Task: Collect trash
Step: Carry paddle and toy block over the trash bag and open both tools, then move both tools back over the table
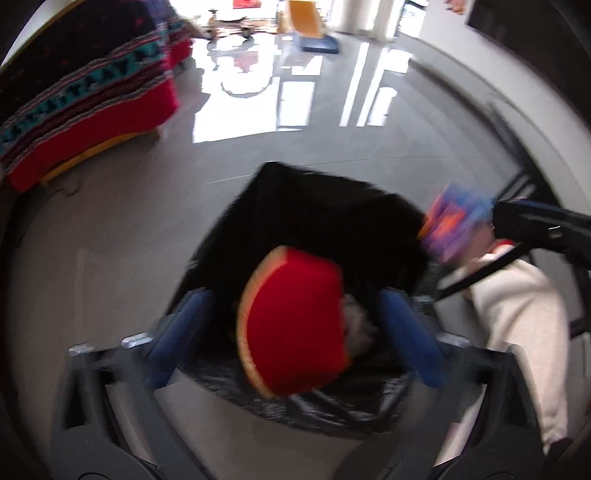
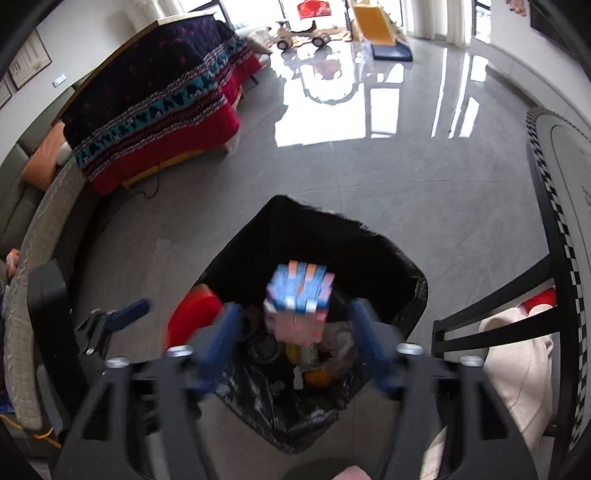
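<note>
A bin lined with a black bag stands on the grey floor under both grippers. My left gripper is open above it. A blurred red item with an orange rim sits between its blue fingers without touching them. My right gripper is open too, and a blurred pink-and-blue carton lies loose between its fingers over the bin mouth. The bin holds bottles and wrappers. The left gripper and the red item also show in the right wrist view.
A low sofa under a red, black and teal blanket stands to the left. A black chair with a checkered edge and cream cloth are close on the right. A yellow slide and toy cart stand far back.
</note>
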`<state>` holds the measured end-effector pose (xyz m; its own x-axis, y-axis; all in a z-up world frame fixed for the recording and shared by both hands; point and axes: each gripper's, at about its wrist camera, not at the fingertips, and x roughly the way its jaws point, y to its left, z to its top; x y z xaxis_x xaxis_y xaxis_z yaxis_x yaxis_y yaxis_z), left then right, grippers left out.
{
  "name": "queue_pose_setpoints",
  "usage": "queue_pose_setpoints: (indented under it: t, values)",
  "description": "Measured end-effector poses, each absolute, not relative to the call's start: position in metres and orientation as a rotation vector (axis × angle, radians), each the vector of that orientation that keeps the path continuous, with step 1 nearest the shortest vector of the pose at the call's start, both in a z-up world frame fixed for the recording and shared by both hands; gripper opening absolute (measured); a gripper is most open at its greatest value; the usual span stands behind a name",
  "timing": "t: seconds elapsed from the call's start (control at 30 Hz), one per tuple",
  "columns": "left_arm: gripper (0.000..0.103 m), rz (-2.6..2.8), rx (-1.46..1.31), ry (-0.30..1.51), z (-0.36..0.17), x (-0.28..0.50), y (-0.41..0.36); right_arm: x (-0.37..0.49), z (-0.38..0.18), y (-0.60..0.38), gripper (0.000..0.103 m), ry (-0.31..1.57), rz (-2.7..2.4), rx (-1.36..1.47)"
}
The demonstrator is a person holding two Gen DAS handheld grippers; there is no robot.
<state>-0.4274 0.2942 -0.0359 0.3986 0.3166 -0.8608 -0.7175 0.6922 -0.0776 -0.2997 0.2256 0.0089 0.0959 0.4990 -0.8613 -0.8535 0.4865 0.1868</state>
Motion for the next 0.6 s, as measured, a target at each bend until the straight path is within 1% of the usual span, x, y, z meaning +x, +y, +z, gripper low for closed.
queue_pose_setpoints:
  t: [0.27,0.4,0.6]
  values:
    - [0.097,0.683,-0.509,0.952,-0.035,-0.429,0.295,-0.297,0.007,0.212,0.073,1.057,1.034,-0.398]
    - [0.097,0.676,-0.496,0.948,-0.035,-0.428,0.291,-0.293,0.009,0.211,0.076,1.067,1.033,-0.369]
    - [0.097,0.661,-0.489,0.948,-0.029,-0.42,0.288,-0.286,0.01,0.201,0.076,1.068,1.039,-0.338]
